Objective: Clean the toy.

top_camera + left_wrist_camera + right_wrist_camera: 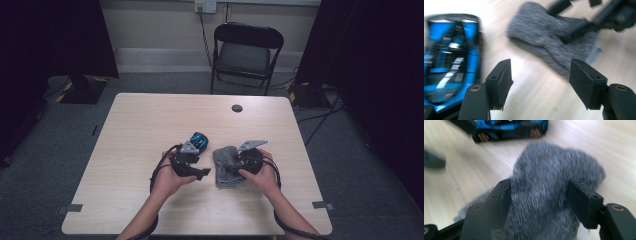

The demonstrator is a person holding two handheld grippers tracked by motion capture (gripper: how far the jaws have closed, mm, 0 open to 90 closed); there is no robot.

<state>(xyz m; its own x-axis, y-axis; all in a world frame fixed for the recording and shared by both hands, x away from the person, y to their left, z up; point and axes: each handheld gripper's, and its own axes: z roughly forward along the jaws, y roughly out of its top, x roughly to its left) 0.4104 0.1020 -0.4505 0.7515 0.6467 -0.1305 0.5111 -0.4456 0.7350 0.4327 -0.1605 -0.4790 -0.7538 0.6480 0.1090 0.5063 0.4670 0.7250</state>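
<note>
In the high view, the left gripper [196, 172] and the right gripper [239, 159] flank a grey knitted cloth [226, 169] at the near middle of the table [140, 120], with a blue toy car [199, 140] just beyond. In the left gripper view its jaws stand apart over bare wood, holding nothing, the car [450, 60] left and the cloth [549, 47] farther off. In the right gripper view the jaws straddle the cloth [549, 192], partly open; I cannot tell whether they press it.

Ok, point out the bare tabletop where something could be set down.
Free: the far half of the table between the toy car and the round cable hole, plus the left side and the near right corner. Crowded: the middle near the front edge, where the left gripper, right gripper and grey cloth cluster.
</note>
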